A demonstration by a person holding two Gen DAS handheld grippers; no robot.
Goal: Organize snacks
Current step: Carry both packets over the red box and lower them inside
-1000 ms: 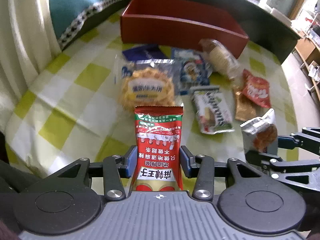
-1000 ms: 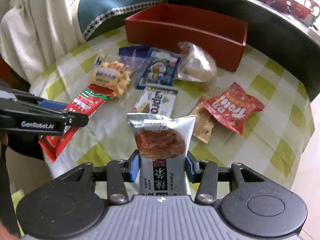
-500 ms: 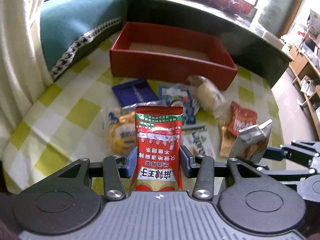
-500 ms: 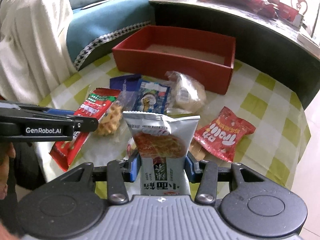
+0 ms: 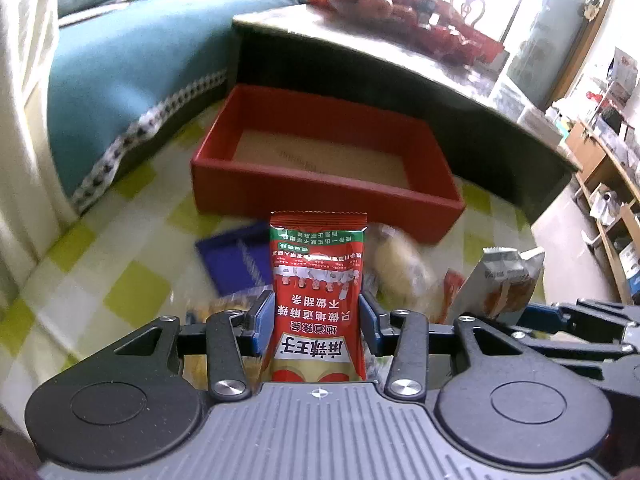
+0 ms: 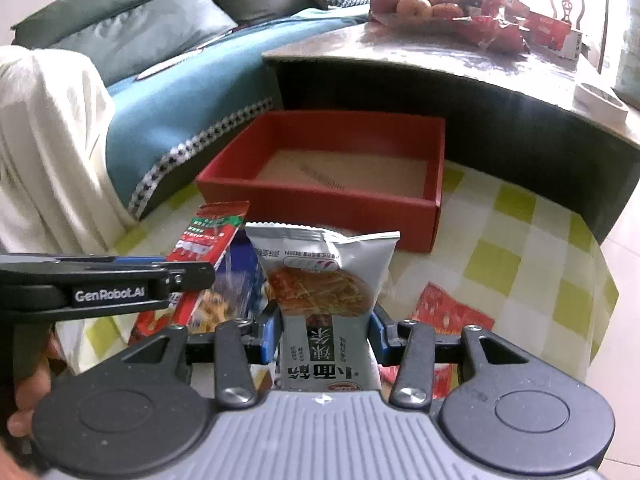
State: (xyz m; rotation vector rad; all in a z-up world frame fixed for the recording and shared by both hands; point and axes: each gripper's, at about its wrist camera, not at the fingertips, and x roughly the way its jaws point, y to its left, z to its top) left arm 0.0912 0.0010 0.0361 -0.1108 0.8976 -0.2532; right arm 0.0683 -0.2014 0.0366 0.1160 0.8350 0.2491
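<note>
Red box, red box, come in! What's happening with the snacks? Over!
Left gripper shut on red packet. Right gripper shut on grey packet. Red box empty, path clear.

The open red rectangular cardboard box (image 5: pixel 320 200) lies bare inside, reachable from above. Loose snack packets (image 5: pixel 396 268) crowd the checked surface (image 5: pixel 132 296) before it; a dark low table (image 6: pixel 500 120) seemingly stands close behind.

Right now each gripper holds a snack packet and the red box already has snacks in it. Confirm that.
Wrong on the box. The red box is empty: the right wrist view shows only its bare brown floor. The rest stands: the left gripper holds a red packet and the right gripper holds a silver packet.
</note>
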